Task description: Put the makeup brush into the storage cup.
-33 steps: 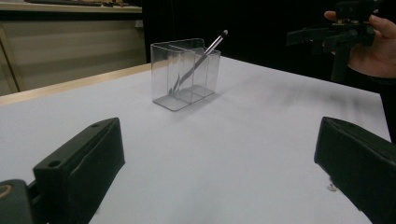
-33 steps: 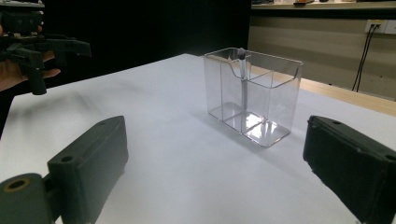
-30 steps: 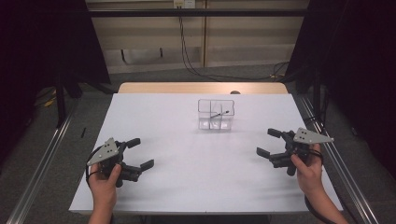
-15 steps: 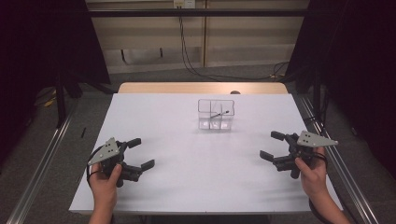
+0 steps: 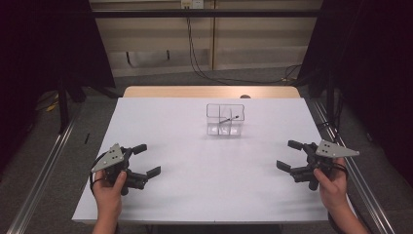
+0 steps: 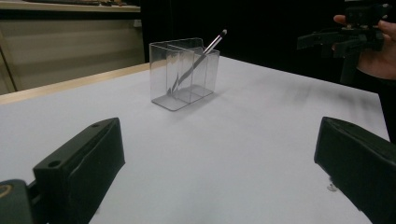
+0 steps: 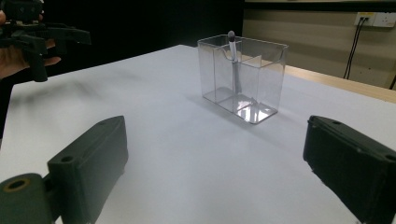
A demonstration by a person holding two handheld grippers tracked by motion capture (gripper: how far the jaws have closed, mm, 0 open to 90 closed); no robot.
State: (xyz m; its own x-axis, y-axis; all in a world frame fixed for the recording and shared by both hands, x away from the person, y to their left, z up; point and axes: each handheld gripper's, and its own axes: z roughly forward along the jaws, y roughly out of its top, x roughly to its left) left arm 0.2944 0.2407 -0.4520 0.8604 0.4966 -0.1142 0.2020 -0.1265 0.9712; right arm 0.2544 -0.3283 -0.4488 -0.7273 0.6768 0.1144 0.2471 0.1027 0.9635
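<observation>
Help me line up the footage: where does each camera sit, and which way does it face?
High view: above the person's side, facing forward and down on the table; both hands, left gripper, right gripper.
Left gripper view: rides that gripper, between open jaws, toward the box and pen.
Right gripper view: the same from the other side, jaws open.
All share the box.

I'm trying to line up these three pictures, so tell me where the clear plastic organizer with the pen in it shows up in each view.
High view: the clear organizer stands upper centre on the white table, far from both grippers.
Left gripper view: upper centre-left, beyond the open jaws.
Right gripper view: upper centre-right, beyond the open jaws.
Shared landmark: the pen leaning inside the organizer.
</observation>
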